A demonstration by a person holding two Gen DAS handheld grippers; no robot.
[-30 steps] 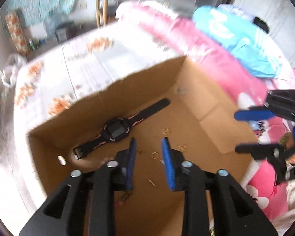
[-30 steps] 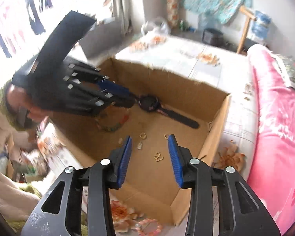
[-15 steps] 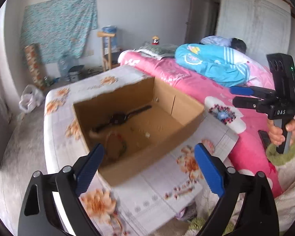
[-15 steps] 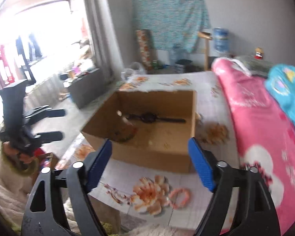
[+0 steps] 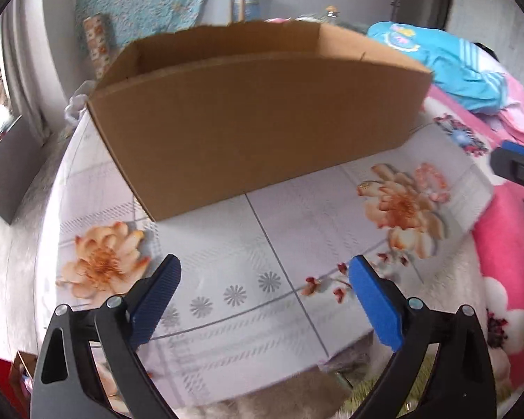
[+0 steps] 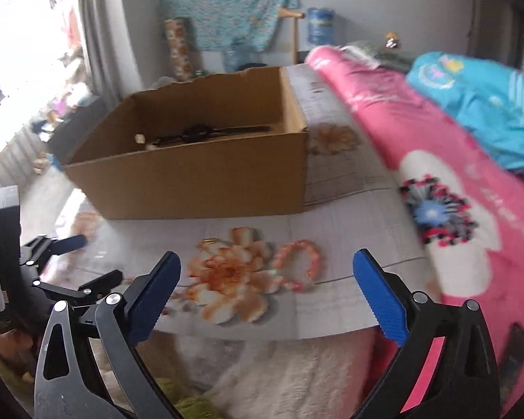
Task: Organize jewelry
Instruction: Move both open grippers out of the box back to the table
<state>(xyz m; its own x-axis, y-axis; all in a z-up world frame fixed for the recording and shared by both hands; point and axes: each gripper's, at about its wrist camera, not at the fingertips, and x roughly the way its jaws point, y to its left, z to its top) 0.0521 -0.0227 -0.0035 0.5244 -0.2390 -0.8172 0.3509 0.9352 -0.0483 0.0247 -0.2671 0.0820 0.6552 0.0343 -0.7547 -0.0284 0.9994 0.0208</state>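
A brown cardboard box (image 5: 262, 118) stands on a floral sheet; in the right wrist view the box (image 6: 199, 178) holds a black watch (image 6: 206, 132) and a small pale item. A pink beaded bracelet (image 6: 298, 265) lies on the sheet in front of the box. My left gripper (image 5: 263, 300) is open and empty, low over the sheet just before the box's near wall. My right gripper (image 6: 267, 293) is open and empty, above the sheet's front edge, near the bracelet. The left gripper also shows in the right wrist view (image 6: 77, 262).
A pink blanket (image 6: 447, 188) and a blue garment (image 6: 485, 104) lie to the right. The sheet's front edge (image 6: 279, 335) drops onto a fluffy white cover. A grey box (image 5: 3, 171) stands on the left. A tip of the right gripper (image 5: 517, 166) shows at the right edge.
Both grippers have pulled back out of the box and opened wide. They have come down low in front of the box's near wall, over the sheet.
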